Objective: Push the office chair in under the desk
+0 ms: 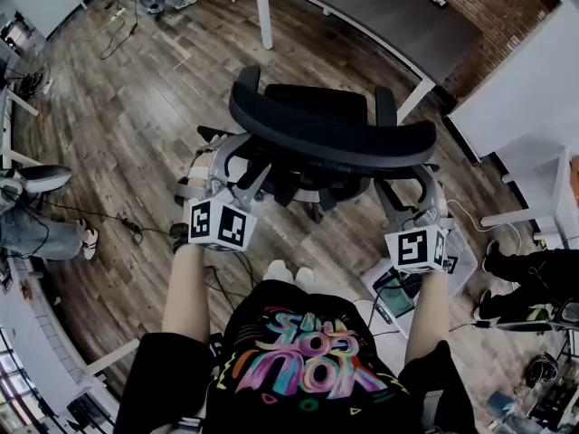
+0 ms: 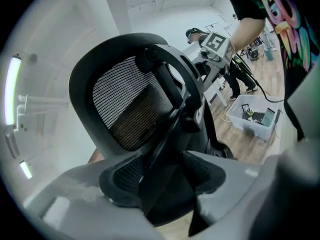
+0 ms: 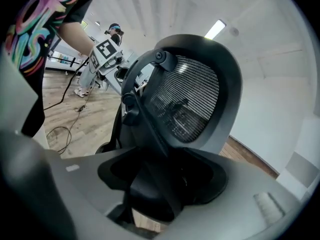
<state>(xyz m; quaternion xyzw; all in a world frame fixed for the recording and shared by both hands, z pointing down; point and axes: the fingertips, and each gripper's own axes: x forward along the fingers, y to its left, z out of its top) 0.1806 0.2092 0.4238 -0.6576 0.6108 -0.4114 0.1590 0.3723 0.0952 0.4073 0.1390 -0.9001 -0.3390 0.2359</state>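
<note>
The black office chair [image 1: 330,129] stands on the wood floor with its back towards me, its seat facing the grey desk [image 1: 380,7] farther ahead. My left gripper [image 1: 237,168] sits at the left edge of the backrest and my right gripper [image 1: 409,195] at the right edge. In the left gripper view the mesh backrest [image 2: 125,104] fills the picture, and the left gripper [image 2: 165,184] stands open with the chair's black back frame in the gap. The right gripper view shows the same from the other side: backrest [image 3: 190,99] ahead, right gripper [image 3: 160,179] open around the frame.
A white bin [image 1: 407,292] with small items lies on the floor by my right foot, with cables [image 1: 136,229] to the left. Seated people's legs show at the left edge [image 1: 36,233] and right edge [image 1: 529,269]. White desk legs [image 1: 264,12] flank the gap under the desk.
</note>
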